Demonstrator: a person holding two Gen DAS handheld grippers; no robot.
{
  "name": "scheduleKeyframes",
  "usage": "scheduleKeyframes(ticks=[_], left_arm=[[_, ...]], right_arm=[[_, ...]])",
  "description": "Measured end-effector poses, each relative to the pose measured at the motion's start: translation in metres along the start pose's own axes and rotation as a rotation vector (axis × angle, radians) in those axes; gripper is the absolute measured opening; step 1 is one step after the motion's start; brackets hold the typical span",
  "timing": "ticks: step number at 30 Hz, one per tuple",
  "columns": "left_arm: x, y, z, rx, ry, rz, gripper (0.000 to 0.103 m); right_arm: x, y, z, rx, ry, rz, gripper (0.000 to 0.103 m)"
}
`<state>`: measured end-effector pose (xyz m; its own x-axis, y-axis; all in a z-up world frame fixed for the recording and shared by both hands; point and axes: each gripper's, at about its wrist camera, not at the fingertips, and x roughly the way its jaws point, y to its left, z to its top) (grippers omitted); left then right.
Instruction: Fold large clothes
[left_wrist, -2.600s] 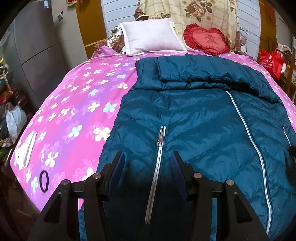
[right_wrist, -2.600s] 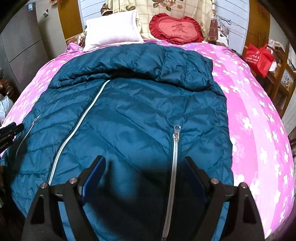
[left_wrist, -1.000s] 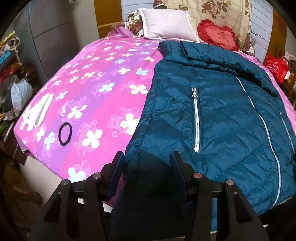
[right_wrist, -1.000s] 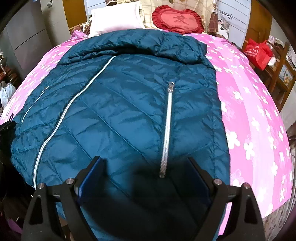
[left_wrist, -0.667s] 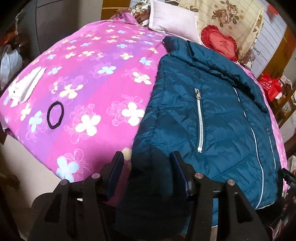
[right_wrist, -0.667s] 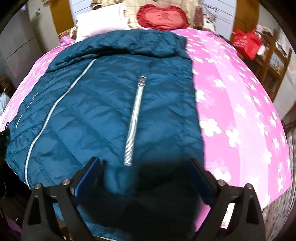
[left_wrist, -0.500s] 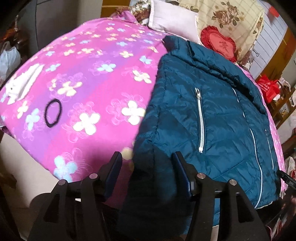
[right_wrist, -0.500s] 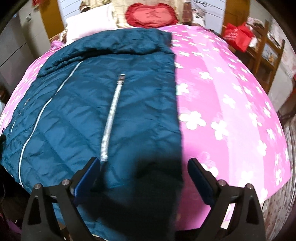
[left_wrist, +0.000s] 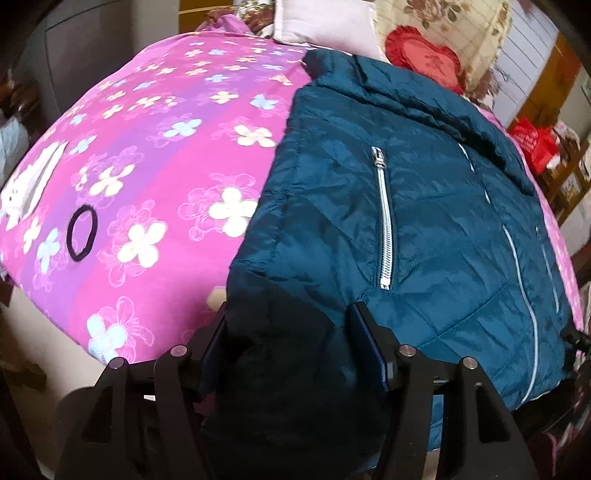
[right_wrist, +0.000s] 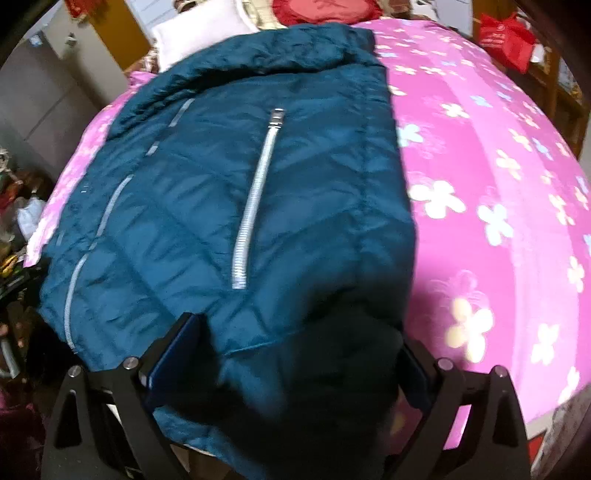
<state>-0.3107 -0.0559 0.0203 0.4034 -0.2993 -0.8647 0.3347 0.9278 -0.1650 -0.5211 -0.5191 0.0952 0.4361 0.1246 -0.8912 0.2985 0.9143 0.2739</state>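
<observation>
Teal jacket (left_wrist: 424, 221) hem between both downward-tilted tools: left (left_wrist: 288, 332) opening, right (right_wrist: 295, 339) wide apart.

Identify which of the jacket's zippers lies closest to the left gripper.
The short silver pocket zipper on the jacket; its lower end sits just above the left gripper, unlike the long front zipper.

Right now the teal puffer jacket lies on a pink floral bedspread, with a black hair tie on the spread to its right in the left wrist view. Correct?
Not quite. The black hair tie lies to the left of the teal puffer jacket, as the left wrist view shows. The pink floral bedspread is right.
</observation>
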Motion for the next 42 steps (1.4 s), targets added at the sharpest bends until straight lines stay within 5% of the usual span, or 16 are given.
scheduleKeyframes(ticks=[6,7,10,11,15,19,23,27,32,34,42], left_arm=[[0.002,-0.005,0.000,0.027,-0.012,0.026,0.041],[0.002,-0.006,0.000,0.029,-0.012,0.030,0.041],[0.003,-0.007,0.000,0.030,-0.009,0.034,0.041],[0.003,-0.006,0.000,0.031,-0.009,0.034,0.041],[0.003,-0.006,0.000,0.032,-0.015,0.032,0.042],[0.004,-0.006,-0.001,0.036,-0.019,0.038,0.043],[0.004,-0.008,-0.001,0.042,-0.019,0.046,0.045],[0.002,-0.008,-0.002,0.045,-0.017,0.036,0.042],[-0.007,-0.012,-0.003,0.066,-0.046,0.034,0.006],[-0.014,-0.017,-0.002,0.083,-0.070,0.044,0.000],[-0.044,-0.014,0.023,0.025,-0.154,-0.024,0.000]], right_arm=[[0.001,0.005,-0.004,-0.046,-0.017,-0.018,0.094],[0.000,0.006,-0.005,-0.057,-0.025,-0.025,0.088],[-0.008,0.006,-0.006,-0.061,-0.079,-0.019,0.039],[-0.009,0.008,-0.005,-0.077,-0.082,-0.018,0.034],[-0.007,0.007,-0.005,-0.085,-0.069,-0.014,0.034],[-0.004,-0.001,-0.007,-0.058,-0.059,0.050,0.051],[-0.004,0.006,-0.010,-0.098,-0.068,0.024,0.054],[-0.004,0.010,-0.010,-0.103,-0.084,0.004,0.034],[-0.015,0.009,-0.003,-0.105,-0.106,0.029,0.022],[-0.022,0.008,0.002,-0.100,-0.124,0.047,0.021],[-0.060,0.014,0.030,-0.116,-0.229,0.079,0.019]])
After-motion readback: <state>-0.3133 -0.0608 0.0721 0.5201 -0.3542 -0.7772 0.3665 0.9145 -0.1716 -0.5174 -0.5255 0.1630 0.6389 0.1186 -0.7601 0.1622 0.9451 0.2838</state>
